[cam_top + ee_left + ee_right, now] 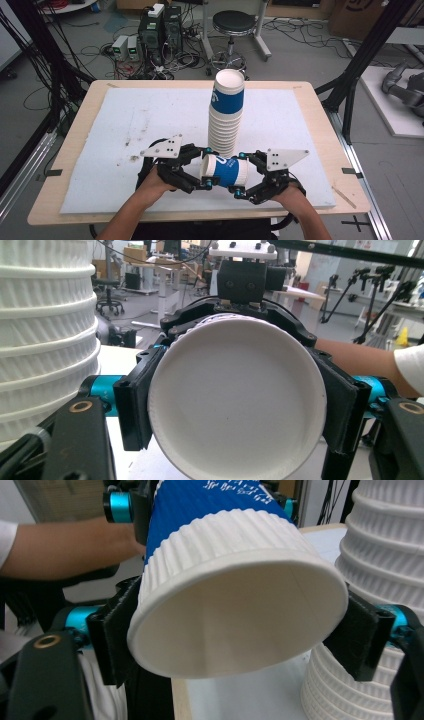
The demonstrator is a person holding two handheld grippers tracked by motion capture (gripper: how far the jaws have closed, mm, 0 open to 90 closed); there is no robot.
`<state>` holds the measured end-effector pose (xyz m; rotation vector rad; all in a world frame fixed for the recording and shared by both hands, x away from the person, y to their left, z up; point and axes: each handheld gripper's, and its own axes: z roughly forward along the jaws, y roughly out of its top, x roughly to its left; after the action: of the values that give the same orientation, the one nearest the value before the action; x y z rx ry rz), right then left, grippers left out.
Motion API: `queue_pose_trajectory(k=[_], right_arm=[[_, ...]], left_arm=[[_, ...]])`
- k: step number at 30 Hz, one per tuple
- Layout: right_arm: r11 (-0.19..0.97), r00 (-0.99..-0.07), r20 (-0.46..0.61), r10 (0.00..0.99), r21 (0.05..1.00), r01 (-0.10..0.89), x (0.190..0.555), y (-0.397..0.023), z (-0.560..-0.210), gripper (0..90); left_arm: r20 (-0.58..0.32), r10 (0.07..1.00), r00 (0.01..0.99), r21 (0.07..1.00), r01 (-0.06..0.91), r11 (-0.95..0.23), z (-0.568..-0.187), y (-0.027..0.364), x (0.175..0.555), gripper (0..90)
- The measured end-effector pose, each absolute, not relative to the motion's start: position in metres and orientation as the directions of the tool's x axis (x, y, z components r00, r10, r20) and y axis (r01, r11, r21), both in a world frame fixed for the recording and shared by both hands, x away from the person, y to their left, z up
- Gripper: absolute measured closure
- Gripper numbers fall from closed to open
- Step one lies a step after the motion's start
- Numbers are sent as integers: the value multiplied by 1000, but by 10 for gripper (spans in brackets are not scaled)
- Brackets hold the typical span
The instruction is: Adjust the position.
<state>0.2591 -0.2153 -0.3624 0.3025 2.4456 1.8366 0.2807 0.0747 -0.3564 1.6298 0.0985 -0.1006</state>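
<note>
Both grippers, left gripper [204, 169] and right gripper [239, 173], clamp 1 paper cup [224, 171] lying sideways between them, just in front of the cup stack [226, 114]. White mat [125, 140] covers the table [85, 107]; beyond the stack, a stool [233, 23].

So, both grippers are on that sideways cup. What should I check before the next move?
1. The left gripper grips the base end of the paper cup: ok, jaws clamp both sides.
2. The right gripper grips the rim end: pads touch both sides, but firmness cannot tell.
3. Cup lifted off the white mat: ok, held sideways above it.
4. Cup clear of the stack of cups: cannot tell, it sits very close in front.
5. Stack standing upright: ok.
</note>
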Motion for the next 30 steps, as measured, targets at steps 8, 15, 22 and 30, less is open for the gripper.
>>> queue_pose_trajectory(k=[8,15,22,30], right_arm=[[373,-979,-11,206,925,68,257,-214,-355,236],[380,-984,0,180,922,69,256,-218,-353,216],[265,-979,81,189,955,130,258,-218,-353,221],[352,-982,36,188,931,101,256,-217,-346,243]], left_arm=[[-87,28,996,980,91,-179,-359,74,280,273],[-95,-39,995,981,87,-174,-362,76,282,302],[-107,-42,993,987,101,-129,-363,79,284,305],[-82,-21,996,970,75,-229,-364,72,280,286]])
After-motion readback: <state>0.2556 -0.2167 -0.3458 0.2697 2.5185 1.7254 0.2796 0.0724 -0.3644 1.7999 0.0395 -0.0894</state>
